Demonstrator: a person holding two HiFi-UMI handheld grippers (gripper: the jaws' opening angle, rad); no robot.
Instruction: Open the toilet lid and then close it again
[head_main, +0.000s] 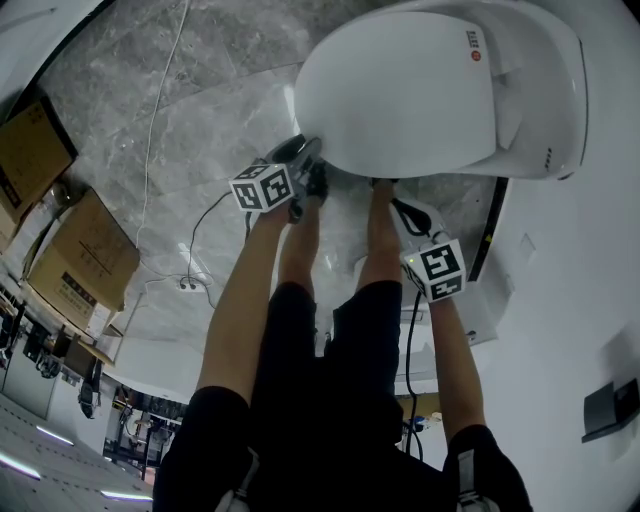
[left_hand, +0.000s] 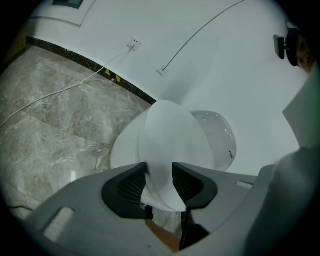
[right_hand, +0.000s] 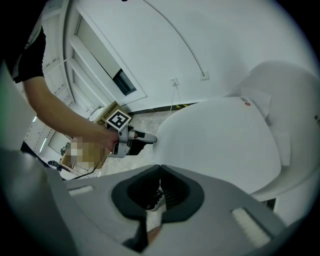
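The white toilet's lid (head_main: 400, 90) lies closed over the bowl, with a small red mark near its hinge end. My left gripper (head_main: 305, 150) is at the lid's front left edge, and its jaws stand apart. In the left gripper view the lid (left_hand: 170, 145) fills the gap between the left gripper's (left_hand: 160, 172) dark pads; I cannot tell whether they touch it. My right gripper (head_main: 405, 215) hangs shut and empty just in front of the toilet. In the right gripper view, the right gripper (right_hand: 160, 170) has its pads together and the lid (right_hand: 225, 140) lies beyond them.
The person's legs and a shoe (head_main: 318, 185) stand on the grey marble floor (head_main: 200, 60) right before the bowl. Cardboard boxes (head_main: 80, 255) sit at the left. A thin white cable (head_main: 160, 110) runs across the floor. A white wall (head_main: 560, 300) is close on the right.
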